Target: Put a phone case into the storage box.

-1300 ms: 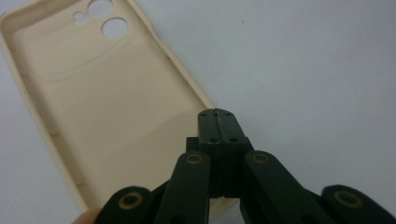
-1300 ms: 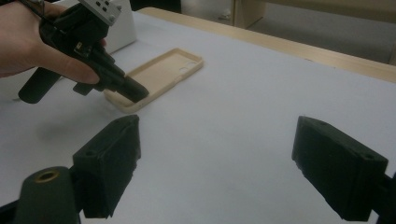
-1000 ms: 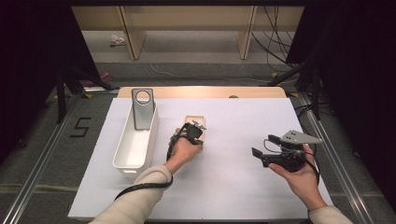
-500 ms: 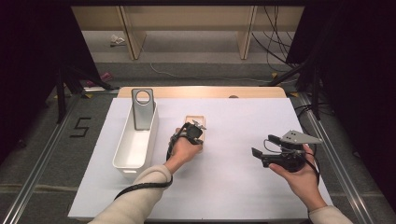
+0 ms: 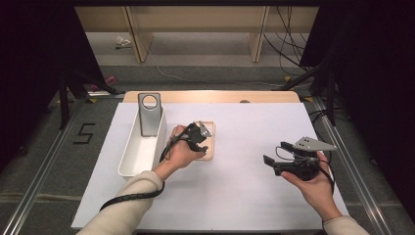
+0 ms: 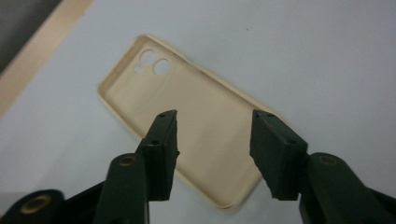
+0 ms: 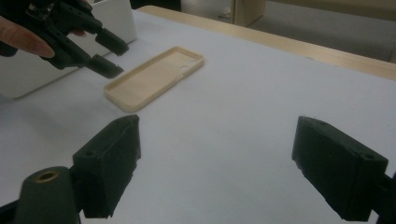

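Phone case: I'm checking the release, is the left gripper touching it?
Apart. The right gripper view shows the left gripper with jaws open above the phone case.

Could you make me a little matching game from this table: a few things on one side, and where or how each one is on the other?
Things:
1. phone case
2. white bin
3. phone
4. right gripper

Places or states:
A. stands upright at the far end of the bin
B. lies flat on the white table cover, open side up, below the left gripper
C. held above the table at the right, fingers wide apart, nothing between them
D. sits left of the phone case, long and narrow

Pairs: 1-B, 2-D, 3-A, 4-C
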Demonstrator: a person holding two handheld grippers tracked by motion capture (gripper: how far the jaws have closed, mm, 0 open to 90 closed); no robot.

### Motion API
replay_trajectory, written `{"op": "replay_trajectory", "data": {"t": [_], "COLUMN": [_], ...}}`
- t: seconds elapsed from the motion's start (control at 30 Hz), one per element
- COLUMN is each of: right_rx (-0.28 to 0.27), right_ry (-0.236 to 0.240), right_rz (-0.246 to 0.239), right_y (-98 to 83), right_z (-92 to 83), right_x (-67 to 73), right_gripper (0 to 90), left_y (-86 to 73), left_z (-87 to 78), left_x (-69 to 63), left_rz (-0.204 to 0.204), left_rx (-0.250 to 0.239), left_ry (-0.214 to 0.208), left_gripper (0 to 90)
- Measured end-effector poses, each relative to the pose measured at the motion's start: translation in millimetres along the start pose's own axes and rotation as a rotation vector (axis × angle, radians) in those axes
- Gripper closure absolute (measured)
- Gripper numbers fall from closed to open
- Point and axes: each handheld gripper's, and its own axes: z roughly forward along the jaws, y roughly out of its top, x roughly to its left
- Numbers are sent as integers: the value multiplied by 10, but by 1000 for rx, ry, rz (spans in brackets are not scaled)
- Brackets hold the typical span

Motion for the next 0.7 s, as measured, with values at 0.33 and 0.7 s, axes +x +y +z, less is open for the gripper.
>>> {"op": "replay_trajectory", "data": {"t": [0.33, 0.7], "right_rx": [2, 2], "right_ry": [1, 1], "right_rz": [0, 0], "right_y": [-2, -1], "right_z": [2, 1], "right_x": [3, 3], "right_gripper": [162, 162], "left_y": [78, 127], "left_z": [11, 6], "left_x": [-79, -121], "left_rz": [191, 317], "left_rx": [85, 110], "left_ry": [-16, -55], "left_gripper": [309, 198]}}
